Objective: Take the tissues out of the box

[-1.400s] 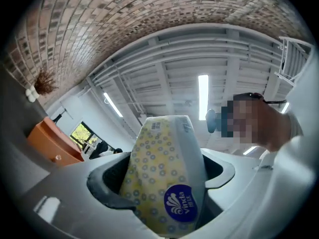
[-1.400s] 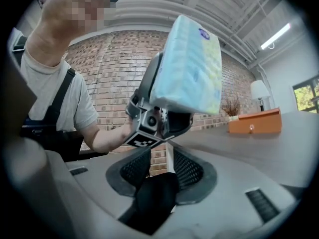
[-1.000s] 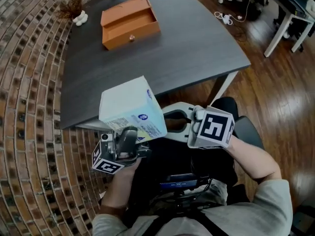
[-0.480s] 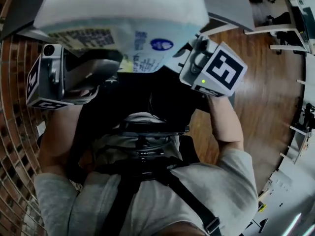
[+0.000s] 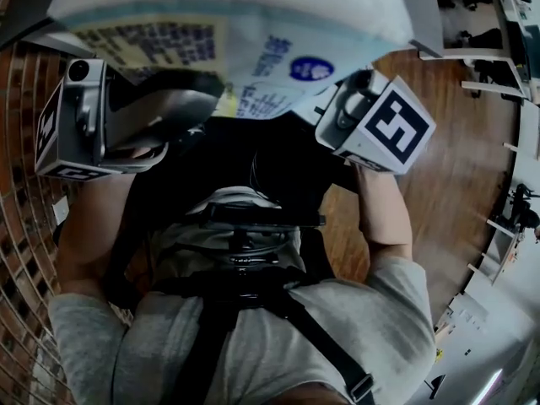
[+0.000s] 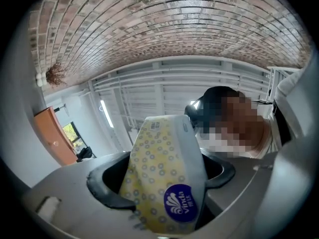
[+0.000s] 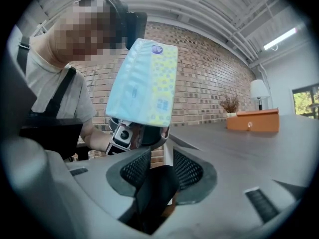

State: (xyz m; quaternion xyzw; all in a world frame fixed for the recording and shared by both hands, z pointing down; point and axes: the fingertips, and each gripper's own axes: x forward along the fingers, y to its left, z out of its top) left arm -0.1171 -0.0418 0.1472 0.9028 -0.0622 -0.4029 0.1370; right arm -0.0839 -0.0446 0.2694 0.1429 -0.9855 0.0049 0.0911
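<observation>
Tissue packs: one soft tissue pack (image 6: 162, 148), dotted yellow, lifted clear of the bench (image 7: 259, 148) and close under my head camera.
Left tongs (image 6: 163, 180): my pads clamped its lower end.
Right tongs (image 7: 162, 158): empty, pads a narrow gap apart, near the pack.
Boxes: one orange box (image 7: 250, 119) on the bench, well apart from the pack; I could not see its contents.

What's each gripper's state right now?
Left gripper: closed on the tissue pack.
Right gripper: open a little, nothing between its jaws.
</observation>
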